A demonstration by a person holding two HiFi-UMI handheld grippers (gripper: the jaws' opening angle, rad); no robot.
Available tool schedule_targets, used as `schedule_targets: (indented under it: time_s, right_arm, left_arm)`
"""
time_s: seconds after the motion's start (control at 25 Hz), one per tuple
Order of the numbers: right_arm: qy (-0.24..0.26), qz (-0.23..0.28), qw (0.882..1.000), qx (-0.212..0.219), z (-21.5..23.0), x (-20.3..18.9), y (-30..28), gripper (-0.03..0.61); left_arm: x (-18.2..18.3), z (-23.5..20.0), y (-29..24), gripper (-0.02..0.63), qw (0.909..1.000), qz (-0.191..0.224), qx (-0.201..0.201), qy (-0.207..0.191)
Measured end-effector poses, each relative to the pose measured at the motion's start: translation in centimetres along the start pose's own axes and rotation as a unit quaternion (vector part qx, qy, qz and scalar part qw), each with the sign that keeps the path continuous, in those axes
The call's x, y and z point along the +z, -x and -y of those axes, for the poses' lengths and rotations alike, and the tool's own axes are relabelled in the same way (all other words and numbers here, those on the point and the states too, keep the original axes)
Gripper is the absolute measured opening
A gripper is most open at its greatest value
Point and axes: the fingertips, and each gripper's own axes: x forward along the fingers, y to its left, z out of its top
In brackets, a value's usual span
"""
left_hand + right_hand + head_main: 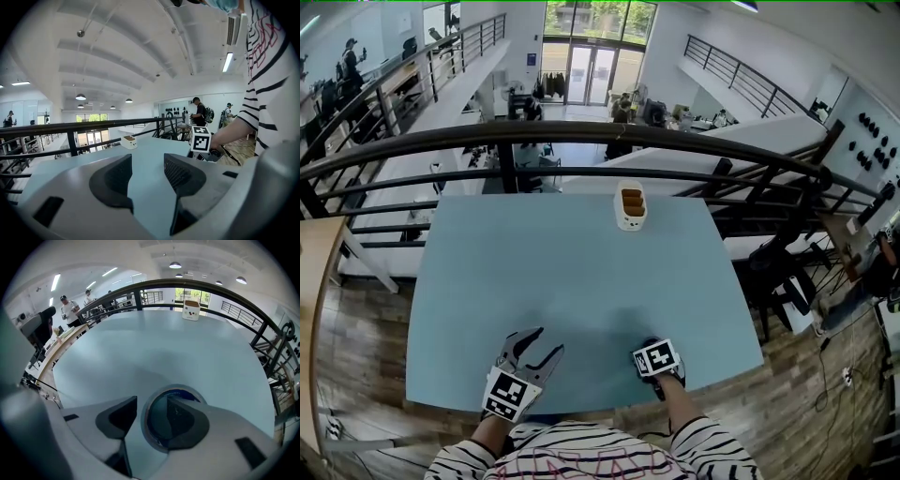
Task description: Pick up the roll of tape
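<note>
Smooth grey jaws of the right gripper (152,402) stand apart astride the ring-shaped tape roll (180,389); left gripper (147,161) gapes empty.

Head view overhead, 2 low views, shared table (581,281)

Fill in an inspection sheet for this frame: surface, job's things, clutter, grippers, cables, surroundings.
Surface: light blue table, bare apart from the items below.
Job's things: roll of tape lying flat near the table's near edge, under the right gripper.
Clutter: small white container with brown contents at the far edge.
Grippers: left gripper open with nothing between its jaws, low over the table. Right gripper open, one jaw inside the roll's hole and one outside, not yet closed on the wall.
Cables: nothing seen on the table; a thin cable on the floor to the right.
Surroundings: black railing behind the table, wooden floor, people standing far off.
</note>
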Motion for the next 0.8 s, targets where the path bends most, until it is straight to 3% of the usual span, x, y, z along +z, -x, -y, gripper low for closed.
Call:
schedule_targets:
  time_s: [0.24, 0.48, 0.8]
  right_arm:
    - [0.002, -0.049, 0.999, -0.002, 0.6, -0.7, -1.3, 0.206]
    - [0.069, -0.134, 0.989, -0.003, 0.2, -1.7, -2.1, 0.170]
    - [0.076, -0.152, 0.985, 0.022, 0.3, -1.5, -2.3, 0.166]
  left_arm:
    - [-0.4, -1.1, -0.3, 0.192, 1.0000, -0.002, 0.004, 0.005]
    - [-0.5, -1.7, -0.5, 0.192, 0.9999, 0.000, 0.007, 0.007]
    - [-0.9, -2.1, 0.0, 0.192, 0.9998, -0.010, 0.015, 0.011]
